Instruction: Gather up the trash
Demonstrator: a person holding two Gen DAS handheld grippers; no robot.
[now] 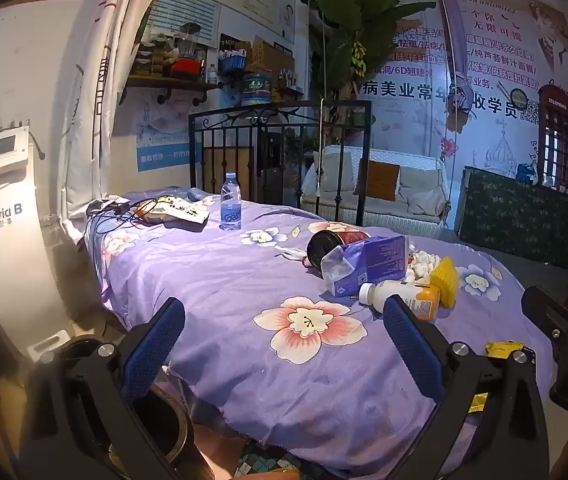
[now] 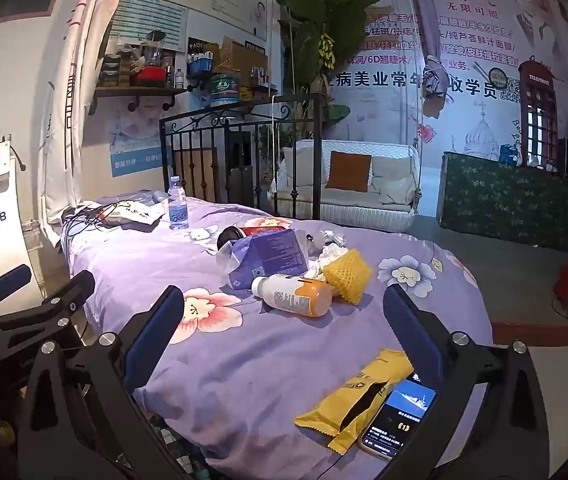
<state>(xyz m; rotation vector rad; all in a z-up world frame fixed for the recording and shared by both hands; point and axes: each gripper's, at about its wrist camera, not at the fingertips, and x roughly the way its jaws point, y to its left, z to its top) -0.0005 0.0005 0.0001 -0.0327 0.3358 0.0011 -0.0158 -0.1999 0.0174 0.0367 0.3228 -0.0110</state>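
Left gripper (image 1: 284,316): jaws spread wide, nothing between them, held over the near end of a bed covered by a purple floral sheet (image 1: 211,280). Right gripper (image 2: 284,312): likewise spread wide and empty, over the same near end of the bed, beside the left one.

Closest to the right gripper, just under its right finger: a phone (image 2: 398,420) with a lit screen, lying flat and touching a torn yellow wrapper (image 2: 358,394). Wrapper's long axis runs from near-left up toward that finger; open tear faces up. From the left wrist view only a corner of it shows beyond the right finger.

Ahead of both grippers, mid-bed: a cluster of trash. A white-and-orange drink bottle (image 2: 294,294) lies on its side, long axis roughly across the view, white neck end to the left, orange end to the right. Just behind it, a crumpled purple carton (image 2: 267,260), and behind that a dark tin (image 2: 231,238) on its side, mouth toward the left. To the right of the bottle, touching it: a yellow foam net (image 2: 348,276) and crumpled white tissue (image 2: 330,254).

Far end, well beyond the cluster: an upright water bottle (image 2: 177,208), and papers with black cables (image 2: 123,212) to its left. Iron bed frame (image 2: 243,136) stands behind.
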